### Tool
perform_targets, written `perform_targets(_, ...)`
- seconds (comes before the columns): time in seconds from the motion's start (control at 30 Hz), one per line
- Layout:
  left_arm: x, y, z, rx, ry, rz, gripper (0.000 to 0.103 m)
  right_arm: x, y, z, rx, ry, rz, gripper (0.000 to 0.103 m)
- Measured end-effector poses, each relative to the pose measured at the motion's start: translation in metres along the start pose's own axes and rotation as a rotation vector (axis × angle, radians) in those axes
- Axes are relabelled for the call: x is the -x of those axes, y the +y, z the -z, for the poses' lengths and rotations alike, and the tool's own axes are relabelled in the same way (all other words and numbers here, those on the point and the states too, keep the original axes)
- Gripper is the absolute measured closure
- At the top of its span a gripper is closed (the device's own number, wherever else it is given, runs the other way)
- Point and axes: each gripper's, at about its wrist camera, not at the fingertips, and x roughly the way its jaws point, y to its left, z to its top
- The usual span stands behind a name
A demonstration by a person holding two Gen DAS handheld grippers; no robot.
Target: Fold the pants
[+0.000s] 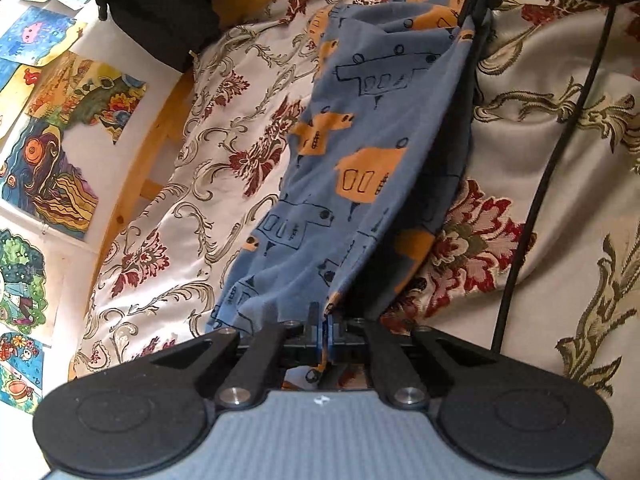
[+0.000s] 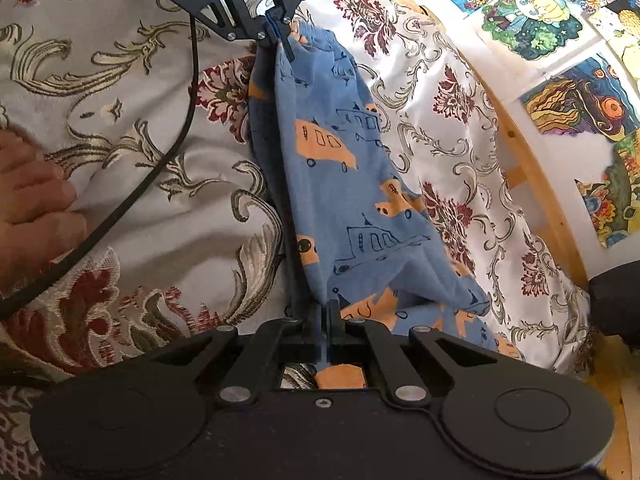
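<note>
Blue pants point(image 1: 360, 140) printed with orange vehicles hang stretched between my two grippers above a floral bedspread point(image 1: 192, 168). In the left wrist view my left gripper point(image 1: 325, 316) is shut on one edge of the fabric, and the right gripper point(image 1: 478, 8) pinches the far end at the top. In the right wrist view my right gripper point(image 2: 325, 312) is shut on the pants point(image 2: 340, 168), with the left gripper point(image 2: 280, 40) clamped on the opposite end. The cloth sags in folds to one side of the taut edge.
A black cable point(image 2: 160, 160) trails over the bedspread point(image 2: 120, 120), and a hand point(image 2: 32, 192) rests at the left edge. A wooden bed frame point(image 1: 160, 140) borders a white wall with coloured drawings point(image 1: 48, 160). A dark bundle point(image 1: 152, 8) lies at the bed's far corner.
</note>
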Motion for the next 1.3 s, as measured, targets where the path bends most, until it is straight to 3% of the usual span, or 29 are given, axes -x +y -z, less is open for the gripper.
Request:
perform_targets(0.17,-0.002,0.001,0.001,0.007,0.017,0.042,0.099,-0.004,0.001,0.002,0.007,0.014,0.002,0.098)
perform_targets(0.23,-0.001,0.006,-0.001,0.055,0.030,0.056,0.097,-0.001,0.001,0.004,0.014,0.015,0.019,0.081)
perform_targets(0.27,0.000,0.011,-0.001,0.099,0.038,0.070,0.090,0.001,-0.002,0.004,0.009,0.015,0.022,0.075)
perform_targets(0.33,0.005,0.022,-0.003,0.197,0.049,0.089,0.072,0.009,-0.012,0.007,-0.031,0.011,0.030,0.047)
perform_targets(0.4,0.012,0.032,-0.005,0.297,0.046,0.103,0.049,0.016,-0.024,0.013,-0.107,0.015,0.040,0.032)
perform_targets(0.53,0.025,0.044,-0.024,0.454,0.008,0.129,0.041,0.028,-0.047,0.035,-0.246,0.058,0.121,0.009)
perform_targets(0.6,0.031,0.043,-0.043,0.503,-0.037,0.140,0.027,0.030,-0.060,0.049,-0.303,0.088,0.189,0.003)
perform_targets(0.7,0.037,0.033,-0.076,0.529,-0.116,0.159,0.014,0.030,-0.080,0.071,-0.408,0.110,0.271,0.001)
perform_targets(0.83,0.032,0.011,-0.126,0.529,-0.166,0.169,0.014,0.029,-0.109,0.104,-0.605,0.120,0.329,0.001)
perform_targets(0.97,0.016,-0.009,-0.170,0.599,-0.147,0.209,0.017,0.032,-0.136,0.134,-0.882,0.041,0.287,0.001)
perform_targets(1.03,0.011,-0.019,-0.185,0.604,-0.142,0.220,0.020,0.029,-0.146,0.141,-0.961,0.008,0.256,0.001)
perform_targets(1.17,0.006,-0.033,-0.202,0.572,-0.176,0.206,0.021,0.021,-0.155,0.145,-1.040,-0.019,0.229,0.001)
perform_targets(1.3,-0.008,-0.030,-0.204,0.620,-0.140,0.228,0.034,0.014,-0.154,0.143,-1.040,-0.030,0.190,0.001)
